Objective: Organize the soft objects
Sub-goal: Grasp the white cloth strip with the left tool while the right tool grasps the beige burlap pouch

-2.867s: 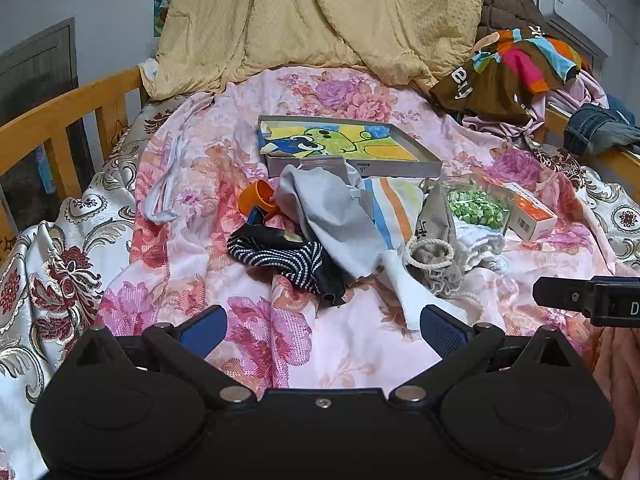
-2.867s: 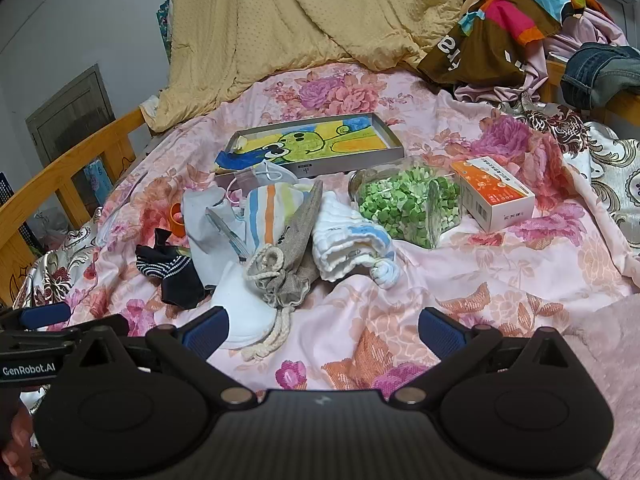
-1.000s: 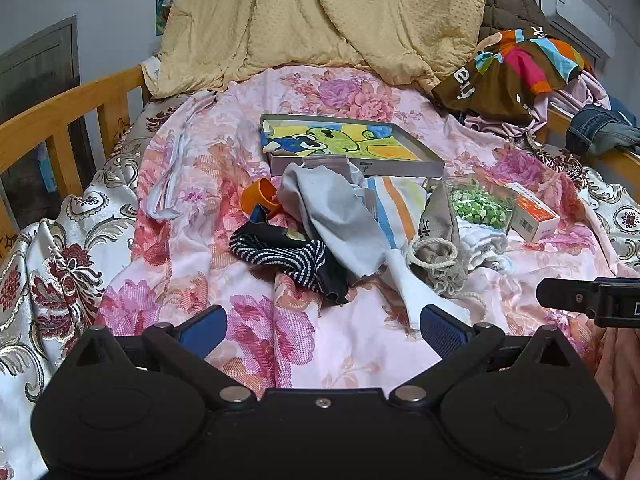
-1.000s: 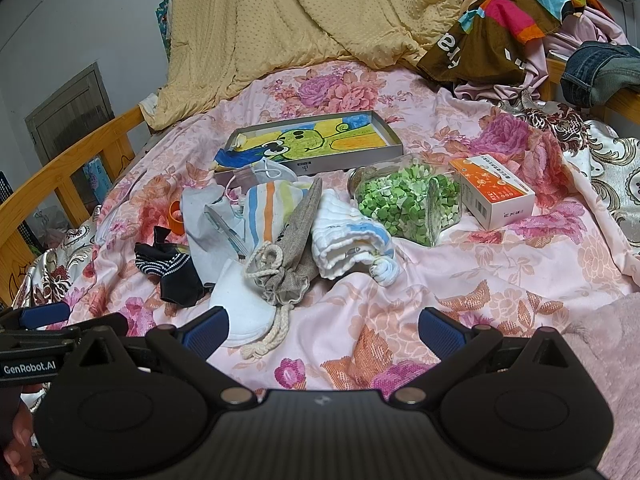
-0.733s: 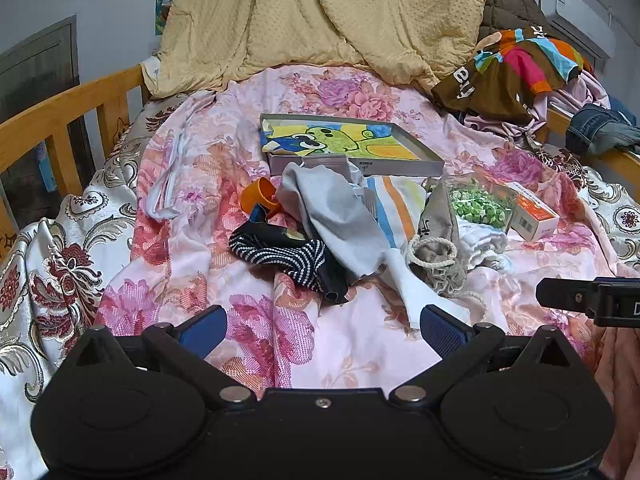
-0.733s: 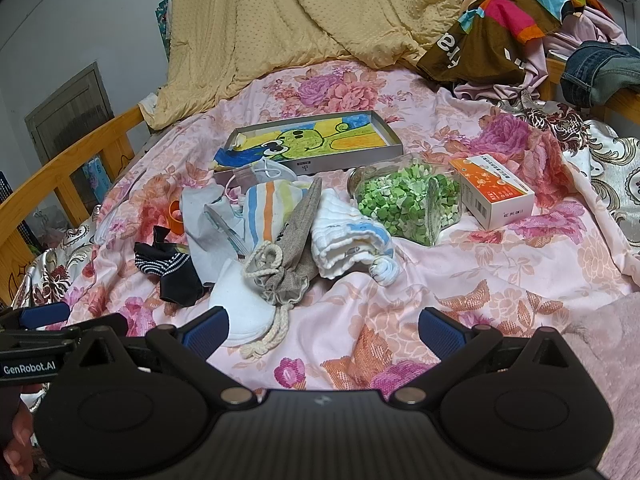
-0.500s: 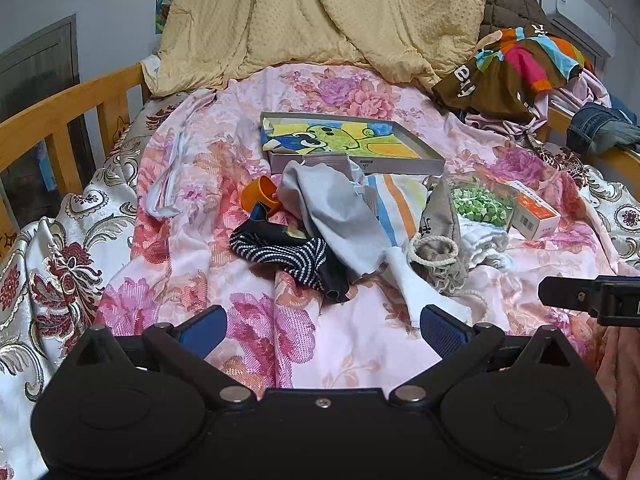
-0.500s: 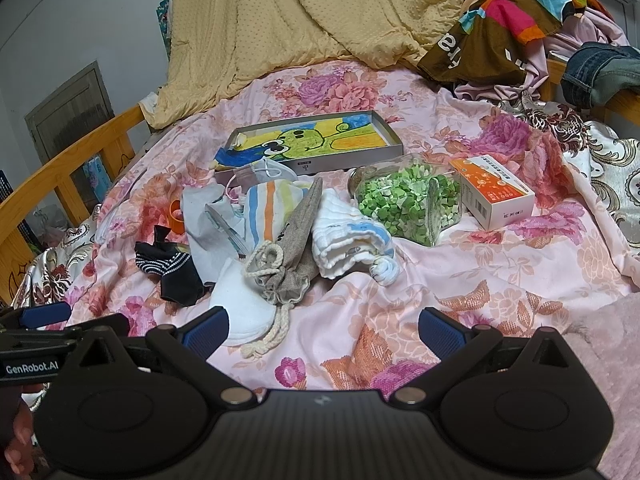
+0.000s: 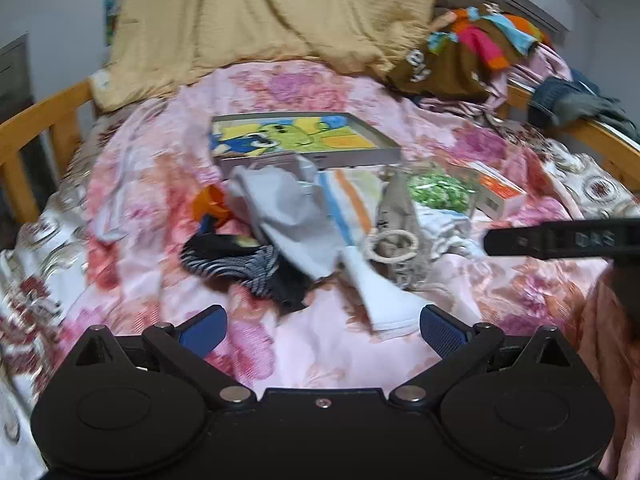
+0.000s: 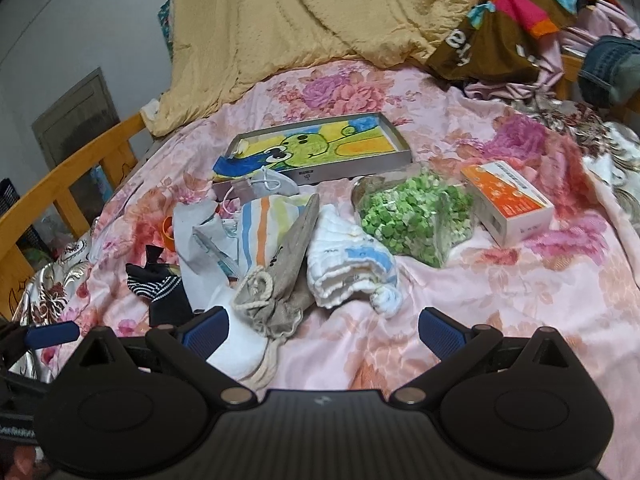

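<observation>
your left gripper [image 9: 320, 326] is wide open and holds nothing. it hangs over the near edge of the bed [image 9: 304, 356], just in front of the pile of soft things. your right gripper [image 10: 322, 330] is wide open too, with nothing in it. its left finger [image 10: 206, 332] sits just over the white sock [image 10: 240, 354].

the soft things lie in a heap in the middle of the bed. the black striped sock [image 9: 236, 262] is on the left side of the heap. the grey cloth [image 9: 292, 220] lies next to it and partly over it. the striped cloth [image 10: 266, 224] is behind that. the brown drawstring bag [image 10: 280, 280] lies in the middle, touching the white folded cloth [image 10: 348, 264] on its right.

toward the far side of the bed is the flat tray with a drawing [image 10: 316, 152]. the clear bag of green bits [image 10: 412, 216] and the orange box [image 10: 508, 202] lie on the right side of the bed. a small orange cup [image 9: 210, 206] peeks out at the left of the heap.

the left view is blurry.
</observation>
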Motion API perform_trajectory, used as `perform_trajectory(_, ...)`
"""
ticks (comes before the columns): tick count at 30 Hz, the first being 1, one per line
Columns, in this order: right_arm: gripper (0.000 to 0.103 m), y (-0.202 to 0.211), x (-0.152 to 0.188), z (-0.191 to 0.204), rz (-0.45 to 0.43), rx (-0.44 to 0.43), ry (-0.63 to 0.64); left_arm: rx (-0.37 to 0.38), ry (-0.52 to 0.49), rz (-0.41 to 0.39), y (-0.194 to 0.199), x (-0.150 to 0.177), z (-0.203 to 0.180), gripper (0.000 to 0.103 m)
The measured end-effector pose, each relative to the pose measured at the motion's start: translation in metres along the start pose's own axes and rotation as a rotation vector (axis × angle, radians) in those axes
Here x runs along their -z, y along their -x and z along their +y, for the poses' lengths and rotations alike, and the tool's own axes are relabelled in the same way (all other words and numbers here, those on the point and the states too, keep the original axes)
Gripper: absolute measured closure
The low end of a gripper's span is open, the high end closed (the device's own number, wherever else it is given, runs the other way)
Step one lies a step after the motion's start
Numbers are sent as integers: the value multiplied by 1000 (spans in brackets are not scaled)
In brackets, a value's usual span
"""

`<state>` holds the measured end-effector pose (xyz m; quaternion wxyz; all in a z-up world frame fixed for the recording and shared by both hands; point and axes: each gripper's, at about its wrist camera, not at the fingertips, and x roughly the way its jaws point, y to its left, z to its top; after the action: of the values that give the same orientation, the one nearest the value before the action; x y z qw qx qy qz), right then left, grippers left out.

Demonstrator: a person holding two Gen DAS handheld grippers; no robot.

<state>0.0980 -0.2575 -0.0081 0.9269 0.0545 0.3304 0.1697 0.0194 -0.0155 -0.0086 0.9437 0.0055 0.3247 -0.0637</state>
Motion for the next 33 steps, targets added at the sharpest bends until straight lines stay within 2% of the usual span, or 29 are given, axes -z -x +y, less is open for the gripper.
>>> perform_trajectory(3,0,-13,-8,-5,16,-66,11,53,-56,6,-10,-5,-8,1)
perform_trajectory(6,0,-26,-17,-9,41,-126,1,79,-71,6,-24,-10,-15,1)
perform_trajectory(12,0,-48,-33,-15,55,-158,53,118,-112,48,-53,-11,-24,1)
perform_trajectory(19,4,-71,-43,-10,71,-222,130,164,-53,98,-88,-12,-18,8)
perform_trajectory(23,8,-84,-46,-6,81,-279,164,205,-6,120,-104,-13,-13,17)
perform_trajectory(27,16,-99,-49,-1,113,-333,172,235,47,154,-117,-12,-7,23)
perform_trajectory(31,19,-113,-52,-3,144,-366,143,254,82,158,-124,-11,-4,24)
perform_trajectory(33,25,-119,-53,-3,155,-369,136,259,81,158,-128,-11,-4,32)
